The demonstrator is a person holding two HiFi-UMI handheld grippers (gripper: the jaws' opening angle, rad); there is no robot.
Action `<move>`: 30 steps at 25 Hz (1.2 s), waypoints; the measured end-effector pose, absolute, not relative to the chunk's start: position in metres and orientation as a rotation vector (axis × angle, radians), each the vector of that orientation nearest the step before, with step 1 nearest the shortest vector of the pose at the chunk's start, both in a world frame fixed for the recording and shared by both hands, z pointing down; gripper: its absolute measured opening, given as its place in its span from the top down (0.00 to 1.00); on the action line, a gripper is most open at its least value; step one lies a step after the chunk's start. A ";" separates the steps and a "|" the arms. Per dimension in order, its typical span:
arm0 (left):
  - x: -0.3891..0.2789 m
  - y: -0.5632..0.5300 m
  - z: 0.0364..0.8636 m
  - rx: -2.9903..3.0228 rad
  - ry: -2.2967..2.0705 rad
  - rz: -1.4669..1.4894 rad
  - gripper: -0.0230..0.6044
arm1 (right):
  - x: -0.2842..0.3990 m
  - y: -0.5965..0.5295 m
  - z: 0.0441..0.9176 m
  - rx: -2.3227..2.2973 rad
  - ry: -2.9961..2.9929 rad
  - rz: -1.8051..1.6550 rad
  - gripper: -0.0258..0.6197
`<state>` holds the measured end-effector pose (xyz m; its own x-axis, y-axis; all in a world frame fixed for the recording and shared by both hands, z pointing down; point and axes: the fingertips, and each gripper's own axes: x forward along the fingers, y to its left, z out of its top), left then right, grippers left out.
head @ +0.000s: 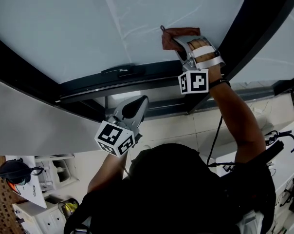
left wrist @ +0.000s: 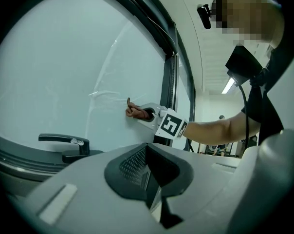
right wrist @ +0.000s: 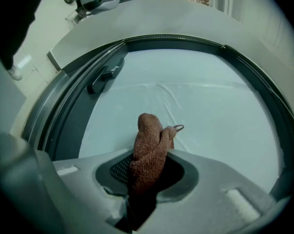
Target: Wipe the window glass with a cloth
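Two grippers each carry a cube of black-and-white square markers. The right gripper [head: 179, 45] has its jaws clamped on a brown cloth [right wrist: 149, 150], which is pressed against the window glass [head: 79, 28] near the dark frame. The left gripper [left wrist: 149, 179] hangs lower, near the window handle [head: 119, 71], jaws together with nothing between them.

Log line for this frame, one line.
phase: wipe | right gripper: shut on cloth, cloth pressed to window glass | left gripper: shut, empty, held off the glass
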<state>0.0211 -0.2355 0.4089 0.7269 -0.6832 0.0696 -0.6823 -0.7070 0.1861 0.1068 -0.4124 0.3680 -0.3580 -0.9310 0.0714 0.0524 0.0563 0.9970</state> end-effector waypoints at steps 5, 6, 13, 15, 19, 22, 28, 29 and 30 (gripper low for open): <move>0.020 -0.237 0.409 2.729 -1.096 -0.010 0.94 | 0.104 -0.411 0.397 0.903 -1.500 -1.389 0.84; 0.020 -0.237 0.409 2.728 -1.095 -0.011 0.94 | 0.102 -0.411 0.402 0.896 -1.505 -1.379 0.84; 0.020 -0.238 0.408 2.724 -1.088 -0.014 0.94 | 0.096 -0.410 0.444 0.829 -1.530 -1.316 0.84; 0.019 -0.239 0.408 2.722 -1.091 -0.014 0.94 | 0.095 -0.410 0.457 0.799 -1.533 -1.296 0.84; 0.015 -0.240 0.409 2.716 -1.102 -0.015 0.94 | 0.094 -0.410 0.470 0.781 -1.542 -1.277 0.84; 0.013 -0.240 0.410 2.711 -1.107 -0.016 0.94 | 0.092 -0.409 0.481 0.755 -1.545 -1.259 0.84; 0.008 -0.240 0.410 2.704 -1.120 -0.024 0.94 | 0.089 -0.409 0.500 0.715 -1.561 -1.236 0.84; 0.007 -0.239 0.410 2.703 -1.122 -0.025 0.94 | 0.089 -0.409 0.503 0.706 -1.560 -1.236 0.84; 0.006 -0.239 0.410 2.703 -1.123 -0.026 0.94 | 0.090 -0.409 0.505 0.704 -1.558 -1.233 0.84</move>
